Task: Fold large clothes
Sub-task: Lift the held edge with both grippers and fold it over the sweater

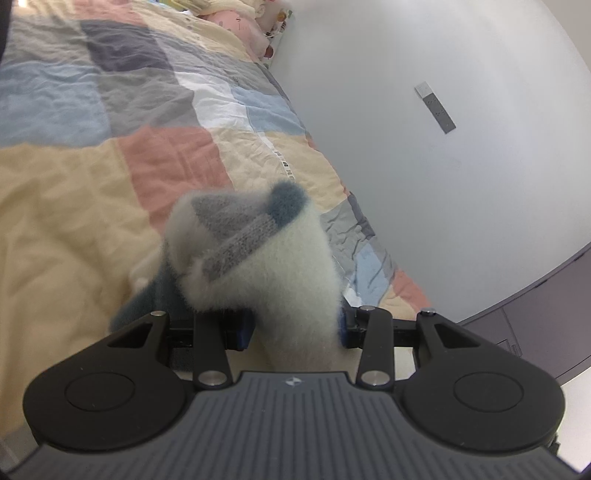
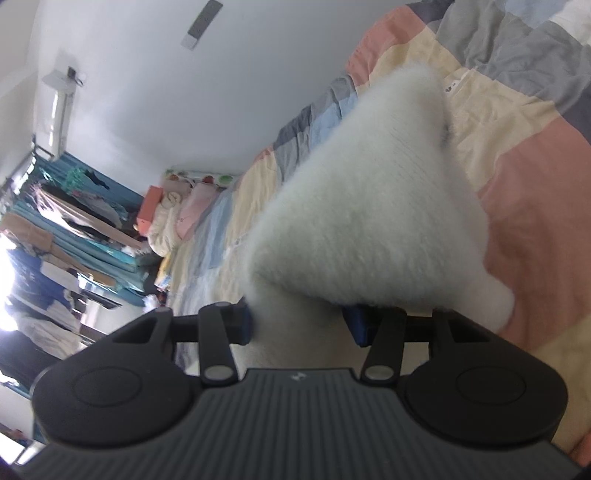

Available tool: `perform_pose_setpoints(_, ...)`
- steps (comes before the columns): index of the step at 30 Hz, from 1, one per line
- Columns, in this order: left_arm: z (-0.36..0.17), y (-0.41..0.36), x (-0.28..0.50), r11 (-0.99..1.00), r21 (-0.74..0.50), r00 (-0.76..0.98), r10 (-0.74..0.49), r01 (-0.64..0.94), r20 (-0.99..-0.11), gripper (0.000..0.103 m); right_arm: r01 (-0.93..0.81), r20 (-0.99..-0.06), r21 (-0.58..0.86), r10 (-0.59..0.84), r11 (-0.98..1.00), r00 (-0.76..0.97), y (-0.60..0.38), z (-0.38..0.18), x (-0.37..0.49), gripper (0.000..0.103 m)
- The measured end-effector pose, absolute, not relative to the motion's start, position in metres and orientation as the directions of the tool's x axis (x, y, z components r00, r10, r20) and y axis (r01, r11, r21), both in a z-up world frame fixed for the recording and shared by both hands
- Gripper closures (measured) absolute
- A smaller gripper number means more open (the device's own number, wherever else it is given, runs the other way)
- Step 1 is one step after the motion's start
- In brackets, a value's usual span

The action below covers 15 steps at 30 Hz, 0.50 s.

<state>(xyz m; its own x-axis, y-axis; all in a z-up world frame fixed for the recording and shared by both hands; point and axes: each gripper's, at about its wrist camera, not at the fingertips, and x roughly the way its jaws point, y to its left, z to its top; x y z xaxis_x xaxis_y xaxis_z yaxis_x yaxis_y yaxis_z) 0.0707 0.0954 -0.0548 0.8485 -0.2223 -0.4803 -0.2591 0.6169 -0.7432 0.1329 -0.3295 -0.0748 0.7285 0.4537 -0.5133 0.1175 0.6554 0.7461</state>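
Your left gripper (image 1: 295, 326) has a bunched fold of the fluffy sweater (image 1: 280, 258) between its 2 fingers. The jaws stand partly apart, with the blue pads (image 1: 244, 332) pressed against the thick white pile on both sides, so the cloth fills the gap. What you hold here is white fleece with a grey knitted band and a dark blue-grey patch, which rises in a soft peak in front of the fingers. A darker blue part of the garment hangs off to the left, below the peak, over the yellow area of the patchwork quilt (image 1: 92, 110).

Your right gripper (image 2: 299, 325) holds another part of the same sweater (image 2: 369, 221). Its jaws are also partly apart, and the white pile is packed between the blue pads (image 2: 246, 325). The cloth lifts from the fingers in a broad white cone that tapers toward the quilt (image 2: 524, 166) behind it.

The sweater is raised off the bed in both views, above the quilt near its wall-side edge. You cannot tell from these views how much of the garment rests on the quilt.

The quilt lies in blocks of pink, yellow, blue, grey and white. At its far end sit pillows (image 1: 240, 22) in pale pink and cream. The white wall (image 1: 443, 147) runs along the bed's edge and carries a grey switch plate (image 1: 436, 107). In the right view, a clothes rack (image 2: 74, 221) crowded with hanging garments stands beyond the far end of the bed.
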Motion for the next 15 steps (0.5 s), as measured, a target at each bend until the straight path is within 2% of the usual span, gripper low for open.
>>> perform_pose_setpoints(15,-0.117,0.112,0.140,0.593,-0.773,0.850,-0.269,-0.224,-0.452,0.058,0.116,-0.534,0.711,0.424,0.694,0.731,-0.313,-0.111,0.171,0.047)
